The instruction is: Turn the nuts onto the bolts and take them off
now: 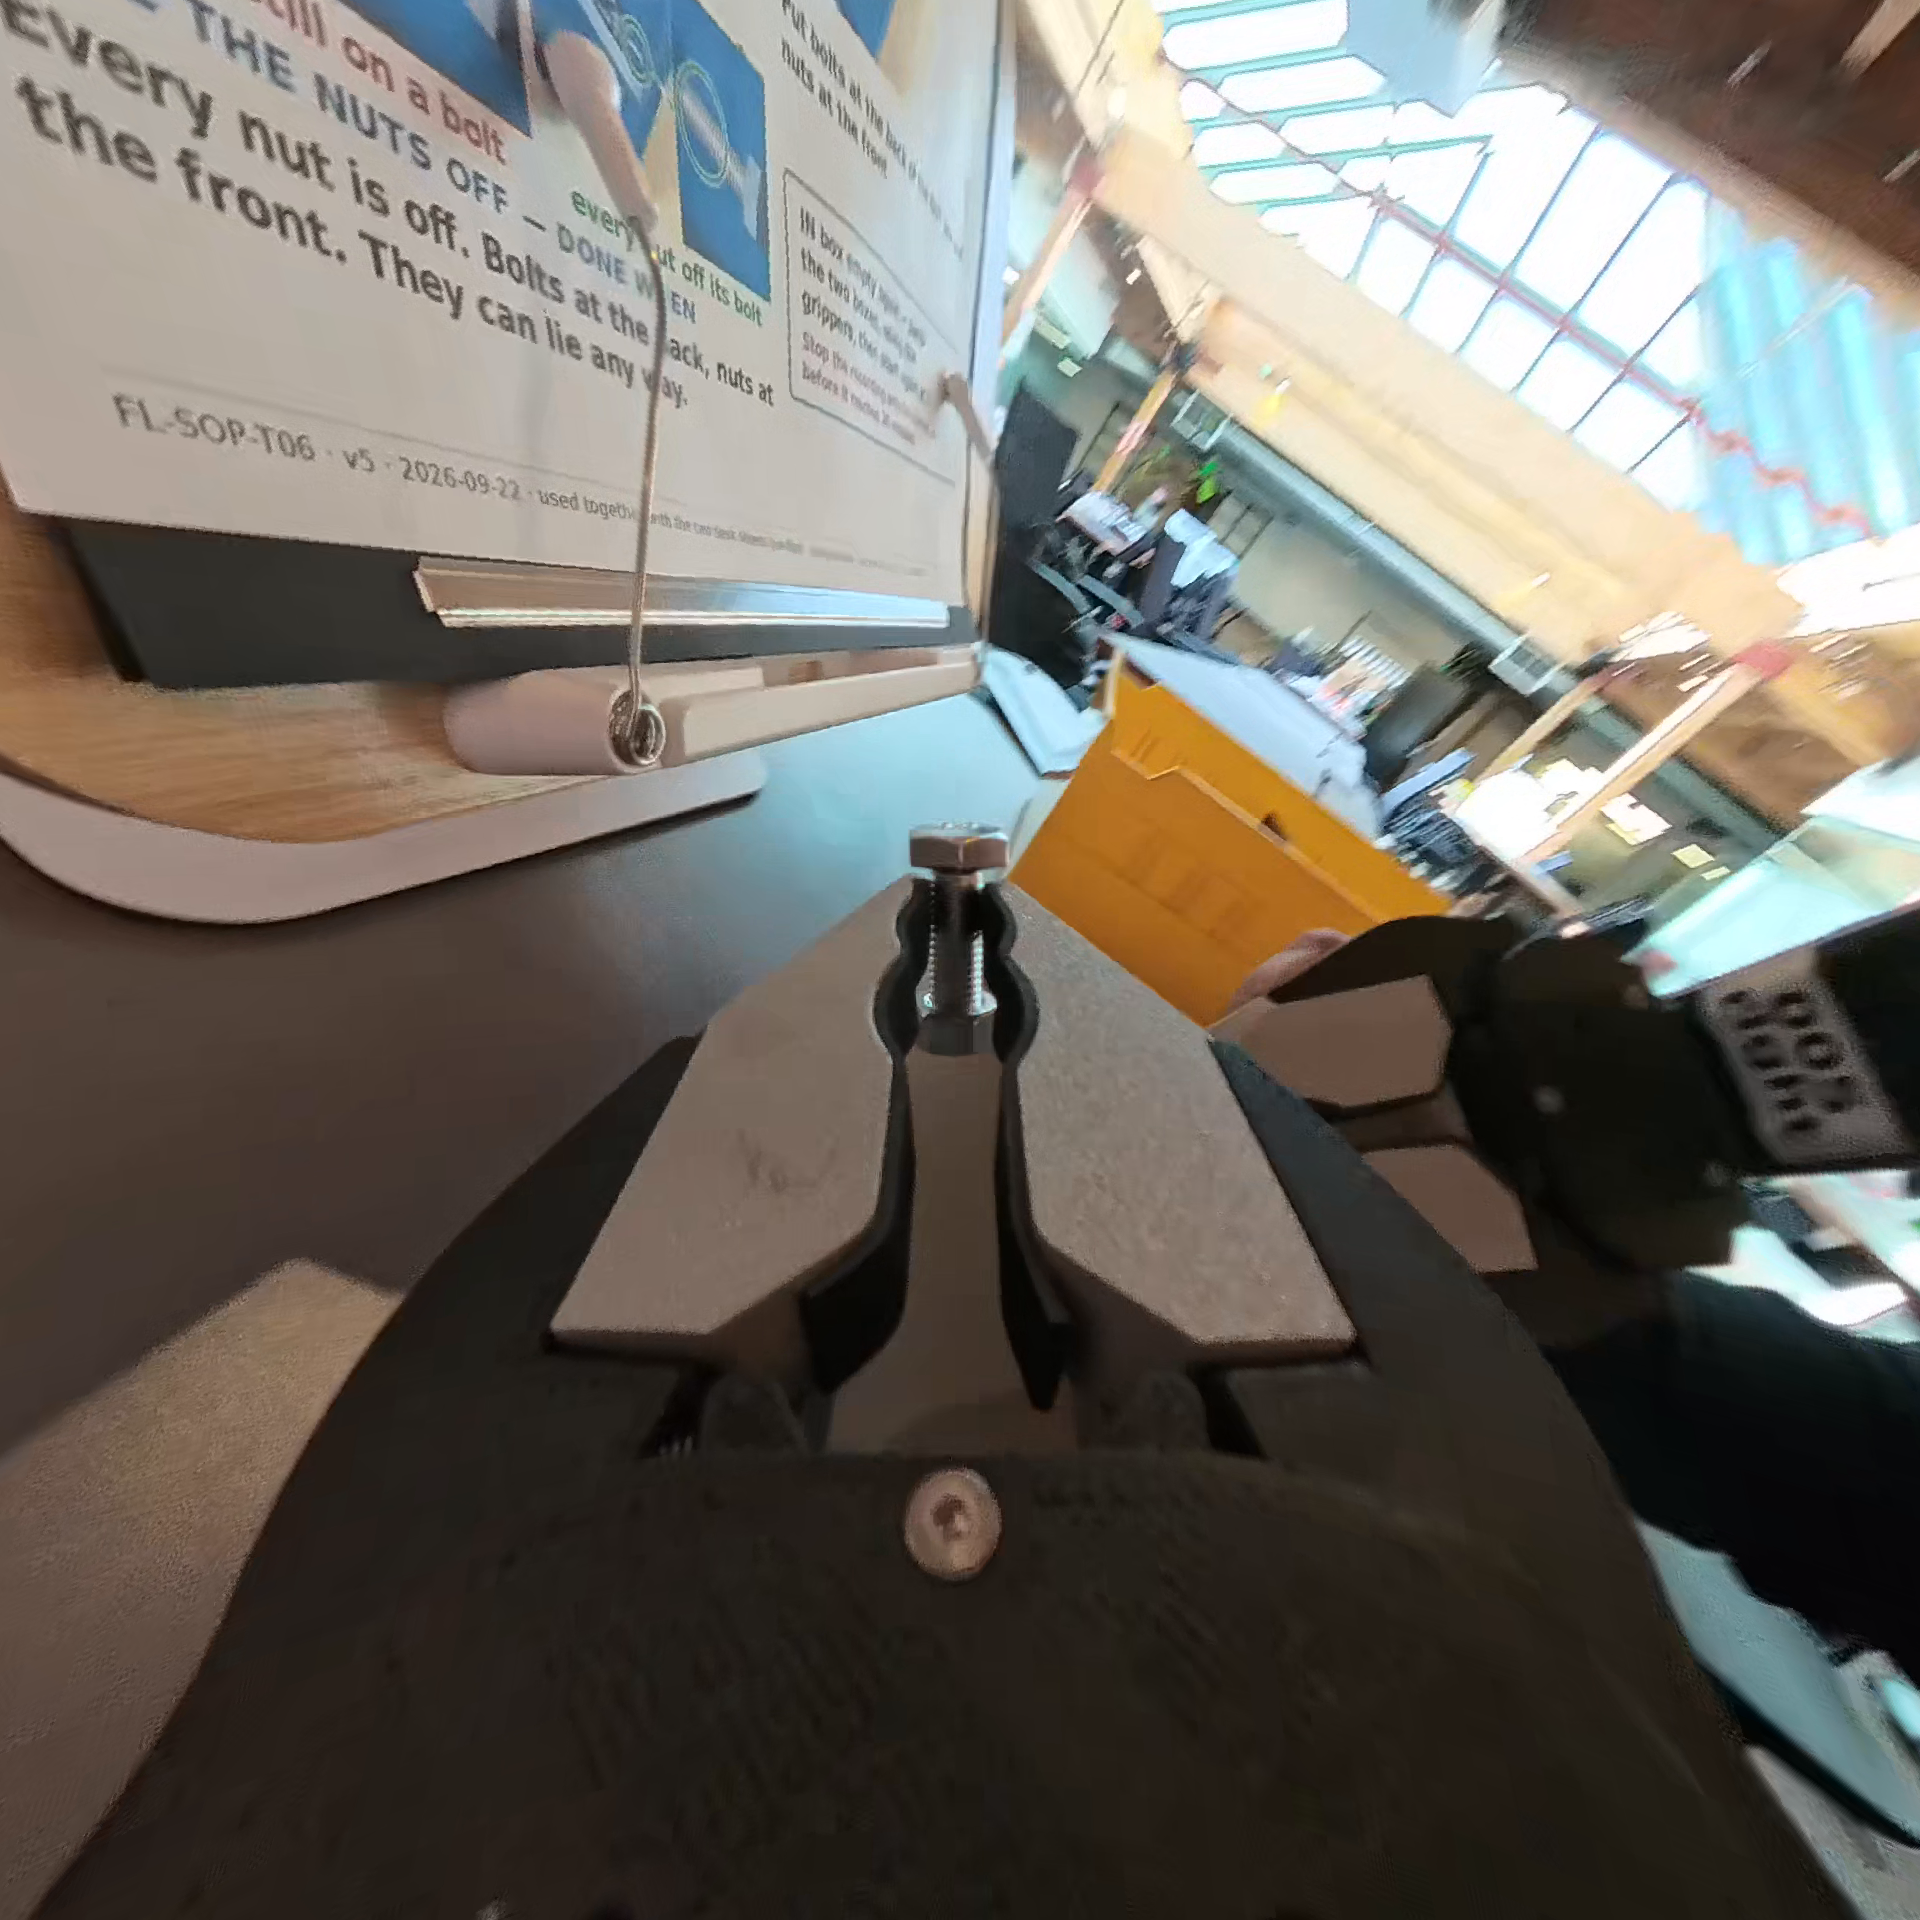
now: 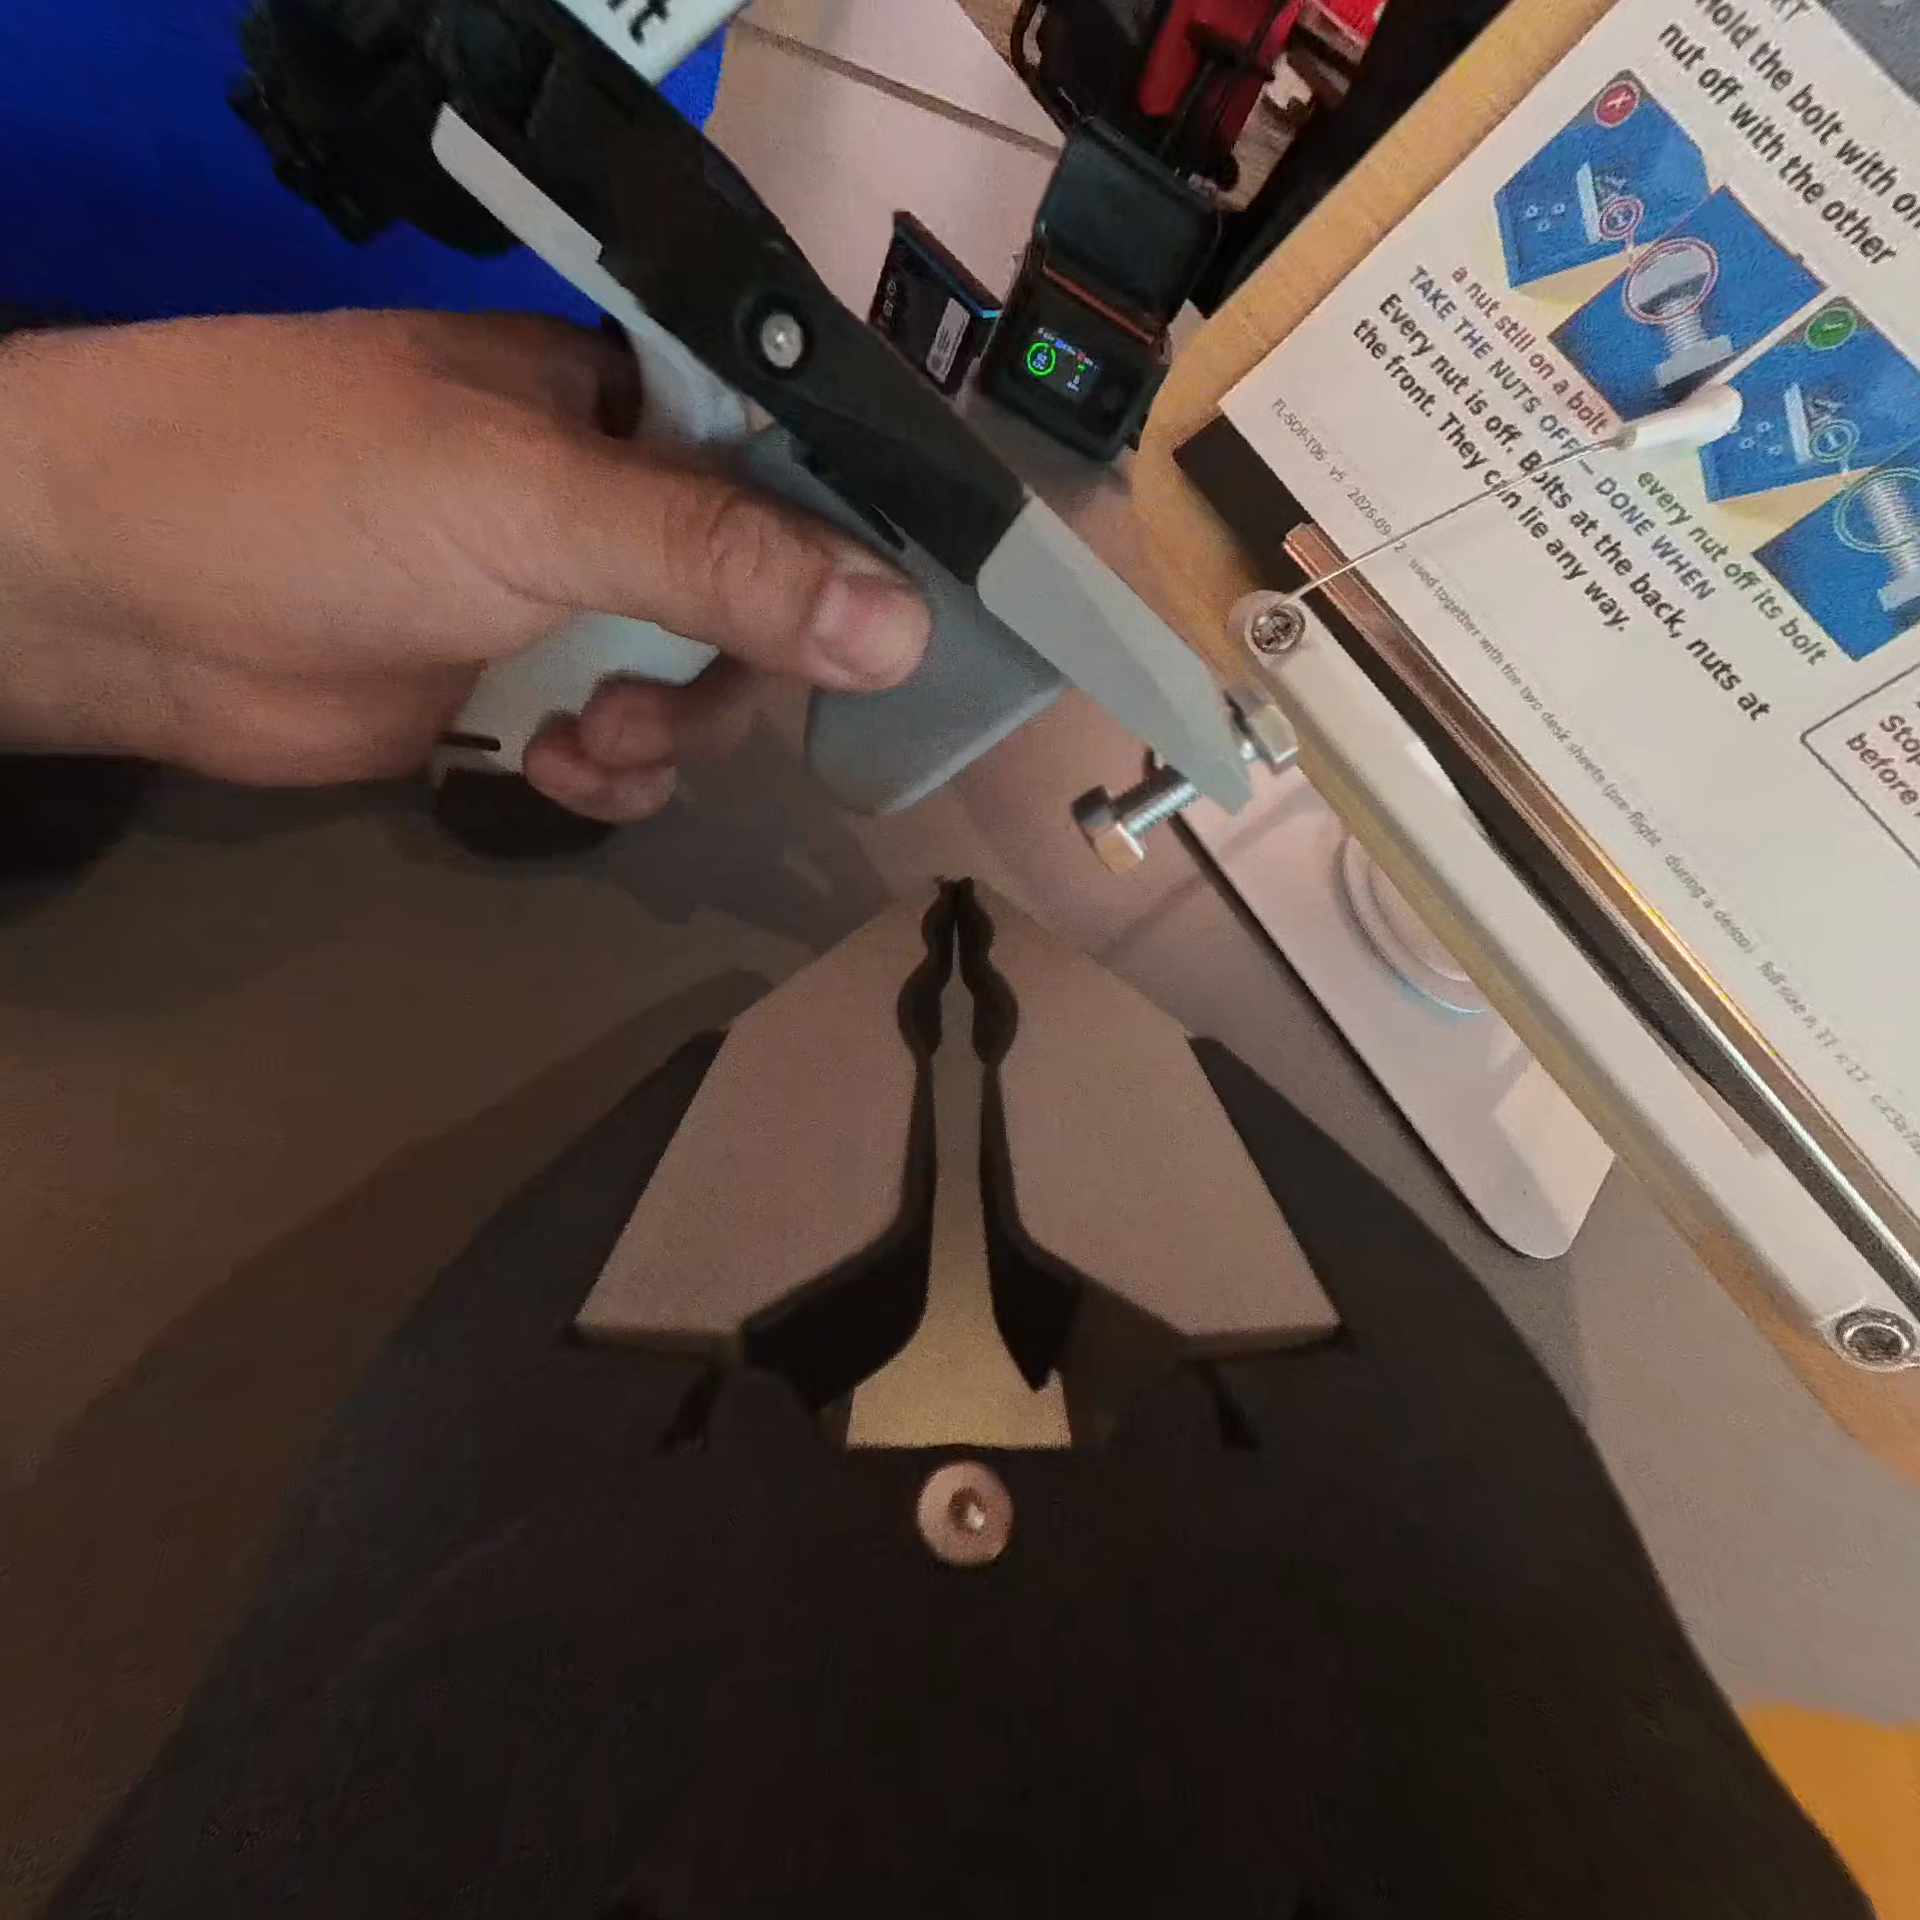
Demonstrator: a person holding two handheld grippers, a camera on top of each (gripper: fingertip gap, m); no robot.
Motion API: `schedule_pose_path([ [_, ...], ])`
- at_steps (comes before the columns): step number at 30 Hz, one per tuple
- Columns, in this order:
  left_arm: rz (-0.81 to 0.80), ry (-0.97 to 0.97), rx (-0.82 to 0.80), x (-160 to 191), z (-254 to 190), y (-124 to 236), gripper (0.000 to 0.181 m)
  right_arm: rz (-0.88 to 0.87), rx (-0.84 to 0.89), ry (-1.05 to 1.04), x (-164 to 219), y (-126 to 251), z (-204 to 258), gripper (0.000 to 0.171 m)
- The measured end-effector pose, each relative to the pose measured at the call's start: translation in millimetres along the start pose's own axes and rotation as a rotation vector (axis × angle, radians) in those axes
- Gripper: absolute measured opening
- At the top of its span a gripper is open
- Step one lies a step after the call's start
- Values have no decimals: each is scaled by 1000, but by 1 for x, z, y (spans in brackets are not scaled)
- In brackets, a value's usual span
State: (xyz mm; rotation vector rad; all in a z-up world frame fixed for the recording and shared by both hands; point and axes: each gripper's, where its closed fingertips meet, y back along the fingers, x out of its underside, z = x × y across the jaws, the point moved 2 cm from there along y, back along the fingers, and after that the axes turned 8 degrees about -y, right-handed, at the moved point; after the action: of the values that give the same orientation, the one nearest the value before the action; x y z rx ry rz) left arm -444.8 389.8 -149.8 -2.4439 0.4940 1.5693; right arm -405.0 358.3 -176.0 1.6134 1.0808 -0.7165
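Observation:
My left gripper (image 1: 956, 904) is shut on the threaded shank of a silver bolt (image 1: 956, 966) and holds it crosswise above the dark table, with a hex piece showing on each side of the fingers. In the right wrist view the left gripper (image 2: 1236, 748) holds the bolt with its hex head (image 2: 1112, 831) toward me and a nut (image 2: 1262, 727) on the far side of the fingers. My right gripper (image 2: 956, 894) is shut and empty, its tips just below and left of the bolt head, not touching it. It also shows at the right of the left wrist view (image 1: 1351, 1039).
A printed instruction sheet (image 1: 416, 312) stands on a wooden holder with a white base (image 1: 260, 873), close behind the bolt. A yellow bin (image 1: 1195, 862) is at the right. A small device with a lit screen (image 2: 1060, 353) and a black battery (image 2: 925, 301) lie beyond. A person's hand (image 2: 416, 540) holds the left gripper. The left gripper's tips are roughly 6 cm from the right gripper's.

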Motion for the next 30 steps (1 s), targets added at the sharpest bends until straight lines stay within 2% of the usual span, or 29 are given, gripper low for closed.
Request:
schedule_pose_path([
  [3, -11, 51, 40, 1, -2, -1, 7, -10, -12, -61, 2, 0, -6, 0],
  [12, 86, -111, 46, 12, -16, -11, 7, -68, -169, -396, 13, 0, -23, 0],
  [18, 61, -98, 43, 7, -11, -6, 7, -109, -173, -416, 10, 6, -31, 0],
  [21, 39, -82, 55, 3, -8, 0, 7, -134, -205, -425, 8, 8, -30, 9],
  [26, -14, -73, 144, -3, -13, 5, 7, -203, -307, -496, 0, 13, -30, 32],
  [28, -28, -58, 213, -5, -20, 7, 7, -238, -353, -533, -3, 16, -31, 43],
  [30, -30, -39, 324, -4, -32, 9, 7, -268, -431, -564, -6, 19, -28, 44],
])
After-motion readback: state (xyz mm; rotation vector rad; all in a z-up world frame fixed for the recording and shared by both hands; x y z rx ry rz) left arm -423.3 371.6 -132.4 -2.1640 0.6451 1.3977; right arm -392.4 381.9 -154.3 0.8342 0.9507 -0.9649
